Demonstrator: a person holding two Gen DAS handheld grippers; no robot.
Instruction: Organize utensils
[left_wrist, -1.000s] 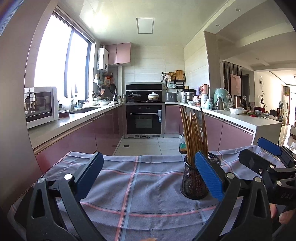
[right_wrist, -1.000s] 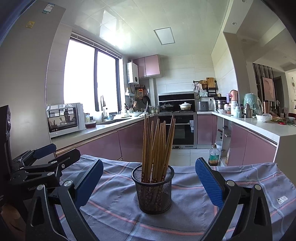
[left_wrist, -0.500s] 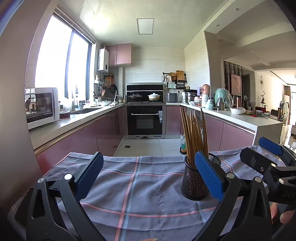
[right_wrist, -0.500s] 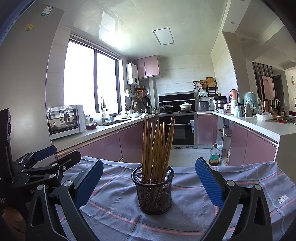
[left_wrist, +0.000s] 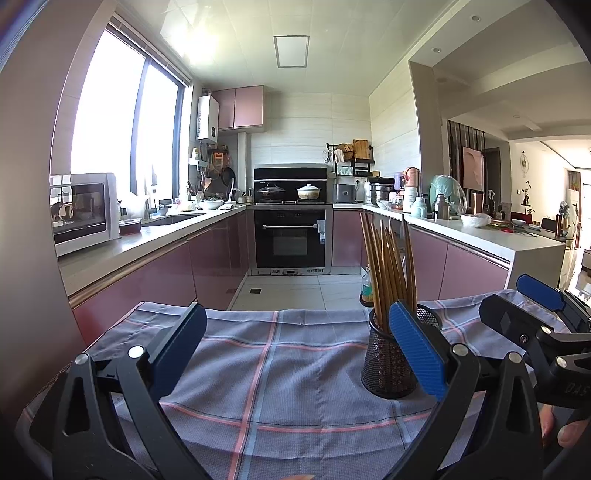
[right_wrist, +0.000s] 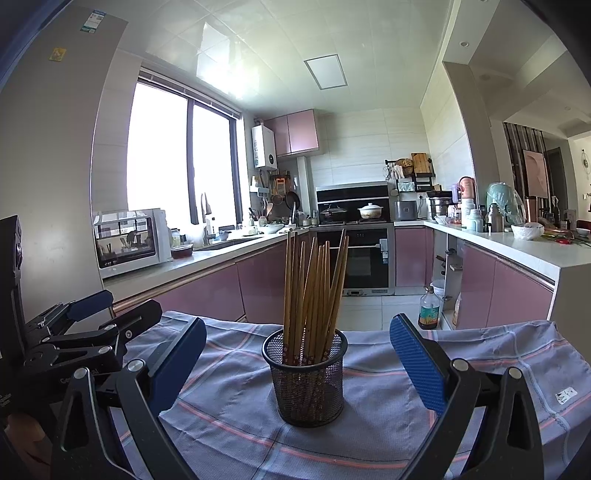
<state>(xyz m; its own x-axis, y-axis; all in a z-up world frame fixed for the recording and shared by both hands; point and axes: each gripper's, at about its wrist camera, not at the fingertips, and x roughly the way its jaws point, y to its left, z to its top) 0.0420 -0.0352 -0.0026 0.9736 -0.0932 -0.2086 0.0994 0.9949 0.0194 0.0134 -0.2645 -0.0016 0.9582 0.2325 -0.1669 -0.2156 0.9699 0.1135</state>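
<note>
A black mesh holder (right_wrist: 307, 376) stands upright on a grey-blue checked cloth (right_wrist: 236, 406) with pink lines, and a bundle of brown chopsticks (right_wrist: 314, 291) sticks up out of it, fanning slightly at the top. The right gripper (right_wrist: 298, 365) sits low over the near edge of the cloth with its 2 blue pads spread wide, released and holding nothing; the holder sits between them, a little further off, touching neither. The left gripper (left_wrist: 295, 350) is to the left of it, equally spread and empty, over bare cloth, with the holder (left_wrist: 397, 354) just behind its right pad. A fingertip or 2 (left_wrist: 569, 430) shows at the near right corner of the left view, probably the hand on the right tool. Far behind are pink cabinets (right_wrist: 258, 280) and a black oven (left_wrist: 290, 240)
</note>
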